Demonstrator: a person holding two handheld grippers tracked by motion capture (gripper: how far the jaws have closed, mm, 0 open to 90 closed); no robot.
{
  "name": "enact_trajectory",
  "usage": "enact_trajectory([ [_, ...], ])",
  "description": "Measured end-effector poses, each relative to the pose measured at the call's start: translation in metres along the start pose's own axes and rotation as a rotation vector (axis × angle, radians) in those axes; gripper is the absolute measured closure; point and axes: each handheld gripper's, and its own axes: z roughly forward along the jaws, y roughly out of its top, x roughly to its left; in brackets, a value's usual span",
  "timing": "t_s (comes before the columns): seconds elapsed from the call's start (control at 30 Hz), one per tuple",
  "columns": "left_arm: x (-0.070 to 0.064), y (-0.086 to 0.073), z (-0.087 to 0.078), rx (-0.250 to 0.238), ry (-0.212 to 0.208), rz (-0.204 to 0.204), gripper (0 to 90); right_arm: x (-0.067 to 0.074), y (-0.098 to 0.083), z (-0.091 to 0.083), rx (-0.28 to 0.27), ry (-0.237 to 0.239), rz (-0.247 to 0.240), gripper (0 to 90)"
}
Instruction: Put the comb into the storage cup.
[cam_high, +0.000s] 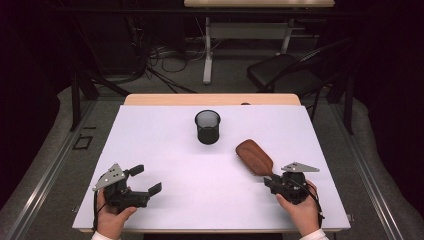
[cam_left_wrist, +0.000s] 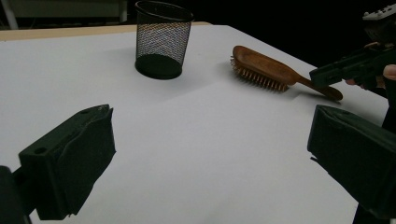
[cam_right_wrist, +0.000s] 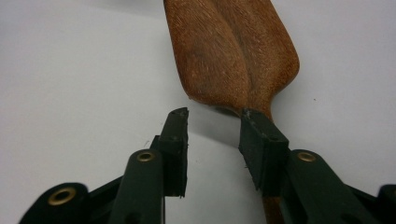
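Now the brown wooden hairbrush (cam_high: 255, 157) lies bristles down on the white table (cam_high: 165, 150). Its thin handle sits beside one jaw of the right gripper (cam_right_wrist: 212, 135), whose jaws are parted and not squeezing; the left gripper (cam_high: 145, 180) is wide open.

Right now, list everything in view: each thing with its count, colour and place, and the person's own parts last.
hairbrush: one, brown wood, lying bristles down right of the table's middle, handle toward the right gripper
mesh cup: one, black, upright at the table's far middle
table: one, white top with a wooden far edge
chair: one, black, on the floor beyond the table at right
left gripper: one, black, near left of the table, jaws wide apart with nothing between them
right gripper: one, black, near right, jaws parted about the brush handle
hands: two, at the near edge, each holding a gripper
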Motion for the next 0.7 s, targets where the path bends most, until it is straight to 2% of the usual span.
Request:
enact_trajectory([
  [0.27, 0.0001, -0.0001, 0.0002, 0.0, 0.0, -0.002, 0.9, 0.0, -0.0004, -0.0011, -0.034, 0.02, -0.005, 47.8],
  [0.43, 0.0004, 0.0, 0.0, 0.001, -0.005, -0.003, 0.9, -0.001, 0.0001, -0.0039, -0.059, 0.016, -0.007, 38.4],
  [0.5, 0.0005, 0.0, -0.0001, 0.0, -0.005, -0.004, 0.9, -0.0014, 0.0005, -0.0048, -0.055, 0.016, -0.006, 37.9],
  [0.6, 0.0005, -0.0001, 0.0, 0.001, -0.006, -0.004, 0.9, -0.0033, -0.0003, -0.0044, -0.103, 0.019, -0.047, 34.0],
  [0.7, 0.0001, -0.0002, 0.0004, -0.004, -0.001, -0.004, 0.9, -0.0063, 0.0005, -0.0062, -0.12, 0.01, -0.07, 33.2],
])
